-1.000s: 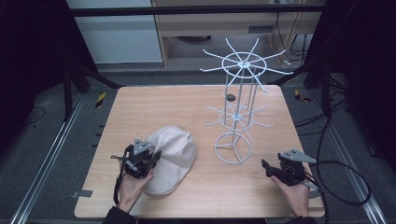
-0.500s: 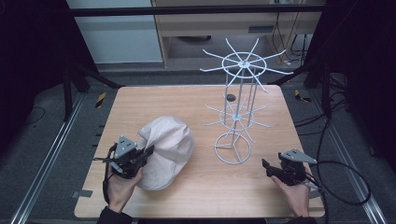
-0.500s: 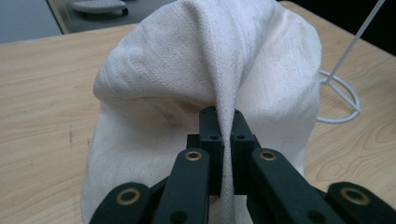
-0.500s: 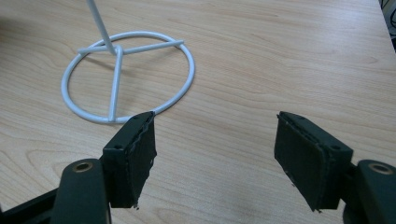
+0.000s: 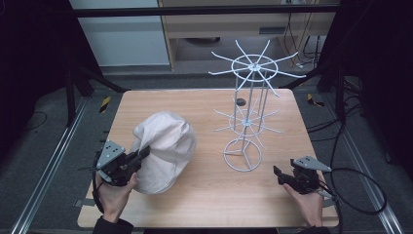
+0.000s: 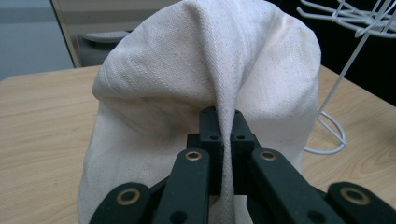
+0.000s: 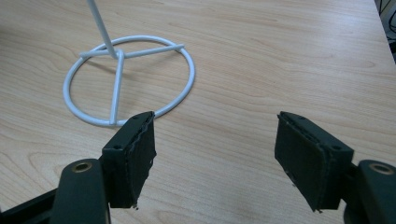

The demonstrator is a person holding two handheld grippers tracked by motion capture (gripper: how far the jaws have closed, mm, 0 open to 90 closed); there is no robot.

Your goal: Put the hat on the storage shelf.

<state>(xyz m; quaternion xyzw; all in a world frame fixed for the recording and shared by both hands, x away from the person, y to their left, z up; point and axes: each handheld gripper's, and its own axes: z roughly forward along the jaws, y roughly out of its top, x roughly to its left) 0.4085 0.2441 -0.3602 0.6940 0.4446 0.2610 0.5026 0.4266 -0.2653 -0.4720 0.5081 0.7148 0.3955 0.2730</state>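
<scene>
A cream cloth hat (image 5: 163, 148) is raised at the left of the wooden table (image 5: 195, 105), its lower edge still on the wood. My left gripper (image 5: 142, 152) is shut on a fold of its fabric. In the left gripper view the hat (image 6: 205, 70) bulges up over my left gripper (image 6: 226, 126), with the fold pinched between the black jaws. A white wire rack (image 5: 249, 97) with spokes on two tiers stands right of centre. My right gripper (image 5: 277, 174) rests at the front right, open, nothing between its jaws. The right gripper (image 7: 215, 140) faces the rack's ring base (image 7: 128, 77).
A small dark round spot (image 5: 240, 102) lies on the table behind the rack. A cabinet (image 5: 234, 24) and cables stand beyond the far edge. Metal rails (image 5: 53, 161) run along the table's sides. Dark floor surrounds the table.
My left gripper has lifted and pulled leftward with the hat's fold, so the hat went from lying flat to standing up in a dome. The right gripper stayed still.
</scene>
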